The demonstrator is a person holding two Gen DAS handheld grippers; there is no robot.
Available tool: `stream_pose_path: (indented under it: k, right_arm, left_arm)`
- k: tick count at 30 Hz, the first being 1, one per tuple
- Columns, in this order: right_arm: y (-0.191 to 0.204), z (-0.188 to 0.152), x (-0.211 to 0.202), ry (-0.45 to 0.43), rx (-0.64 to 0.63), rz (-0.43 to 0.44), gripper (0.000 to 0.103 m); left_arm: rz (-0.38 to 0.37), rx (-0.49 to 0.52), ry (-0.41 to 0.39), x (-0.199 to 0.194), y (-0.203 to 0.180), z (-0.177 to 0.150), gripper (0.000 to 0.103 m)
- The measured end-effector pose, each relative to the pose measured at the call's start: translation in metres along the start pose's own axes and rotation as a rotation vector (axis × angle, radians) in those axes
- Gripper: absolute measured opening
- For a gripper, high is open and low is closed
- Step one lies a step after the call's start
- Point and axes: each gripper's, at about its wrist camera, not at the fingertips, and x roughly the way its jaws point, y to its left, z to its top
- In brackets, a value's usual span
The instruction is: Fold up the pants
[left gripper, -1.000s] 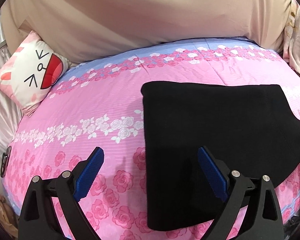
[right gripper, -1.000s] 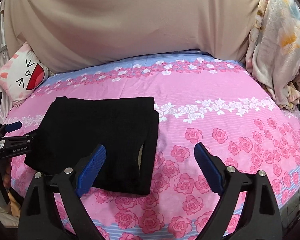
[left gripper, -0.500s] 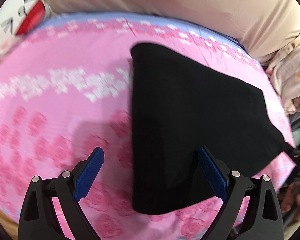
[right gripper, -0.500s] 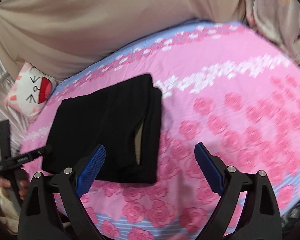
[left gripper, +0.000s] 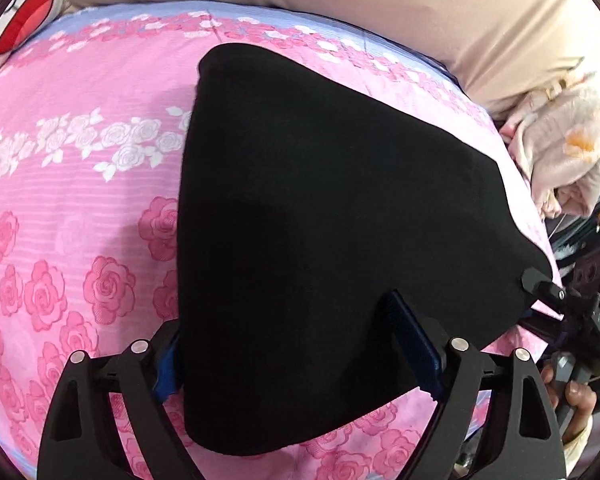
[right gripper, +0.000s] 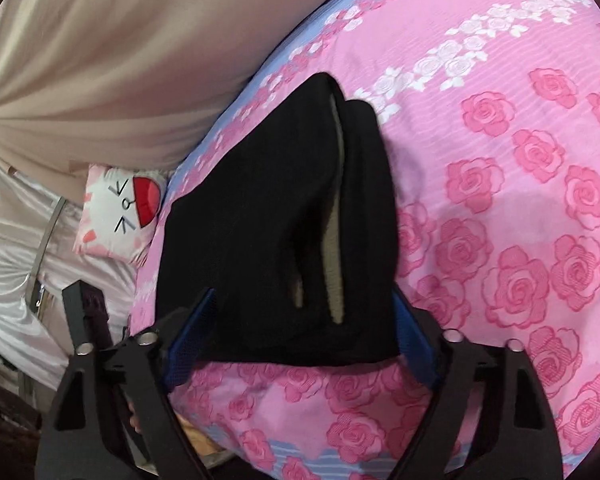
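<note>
Had the black pants (left gripper: 320, 220) folded into a thick packet and lying flat on the pink rose-print bedspread (left gripper: 80, 200), filling the middle and right of the left wrist view. Showed up in the right wrist view as the same pants (right gripper: 280, 220) running from the upper middle down to the bottom center, with a pale lining peeking out of a slit along the layers. Was rose sheet (right gripper: 520, 200) all over the right side there.

Came in low over the near edge with the left gripper (left gripper: 284, 332), spread wide, not pinching anything. Had its right blue pad (left gripper: 416, 344) sitting over the fabric, the left one half tucked behind the packet's left edge. Couldn't tell if either actually touched the cloth.

Same deal with the right gripper (right gripper: 304, 300): splayed wide, straddling the packet's near end, left pad (right gripper: 192, 328) just beside the cloth.

Also caught a cartoon-face pillow (right gripper: 124, 208) at middle left, a beige drape (right gripper: 120, 60) across the upper left, and a crumpled floral blanket (left gripper: 560, 152) at the right edge of the left view.
</note>
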Motion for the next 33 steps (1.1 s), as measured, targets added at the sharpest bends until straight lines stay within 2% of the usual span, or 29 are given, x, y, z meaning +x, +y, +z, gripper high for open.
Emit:
stream_pose_path:
  k: [1,5,6,9,10,14,20,24,28,29,30,31,32,33]
  right_arm:
    - [-0.003,0.0,0.0,-0.009,0.011,-0.002,0.07]
    - [-0.005,0.003,0.002,-0.016,0.008,-0.003,0.063]
    - [-0.003,0.003,0.004,-0.022,-0.009,-0.018,0.058]
    - [-0.001,0.0,0.006,-0.038,-0.018,-0.019,0.049]
    - [-0.002,-0.001,0.006,-0.041,-0.014,-0.008,0.045]
    - [0.001,-0.001,0.001,-0.058,-0.035,0.001,0.04]
    - [0.012,-0.002,-0.017,-0.078,-0.07,0.036,0.037]
    - [0.017,-0.011,-0.033,-0.074,-0.102,0.025,0.037]
    - [0.002,-0.022,-0.025,-0.034,-0.079,-0.01,0.038]
    - [-0.002,-0.022,-0.022,-0.032,-0.068,-0.014,0.039]
    - [-0.007,-0.022,-0.018,-0.028,-0.057,-0.017,0.045]
    - [-0.01,-0.02,-0.014,-0.021,-0.048,-0.028,0.056]
    - [-0.011,-0.019,-0.01,-0.017,-0.048,-0.037,0.06]
    - [-0.009,-0.019,-0.007,-0.018,-0.071,-0.04,0.061]
  left_arm:
    - [-0.008,-0.007,0.0,0.0,0.001,0.001,0.083]
    - [-0.014,0.007,-0.002,0.003,0.001,0.005,0.077]
    - [-0.008,0.016,-0.005,0.004,0.001,0.005,0.075]
    - [-0.015,0.025,-0.019,0.001,0.0,0.003,0.058]
    - [-0.031,0.023,-0.025,-0.002,0.0,0.004,0.049]
    - [-0.049,0.024,-0.033,-0.01,0.005,0.004,0.033]
    - [-0.078,0.037,-0.061,-0.033,0.002,0.004,0.021]
    - [-0.103,0.071,-0.044,-0.049,-0.004,-0.006,0.021]
    - [-0.085,0.089,-0.005,-0.037,-0.005,-0.021,0.023]
    - [-0.081,0.076,-0.004,-0.032,-0.003,-0.023,0.026]
    - [-0.084,0.062,-0.008,-0.03,-0.001,-0.023,0.03]
    - [-0.084,0.042,-0.007,-0.028,0.002,-0.023,0.045]
    - [-0.072,0.02,0.002,-0.025,0.005,-0.022,0.062]
    - [-0.069,-0.005,0.01,-0.02,0.008,-0.022,0.066]
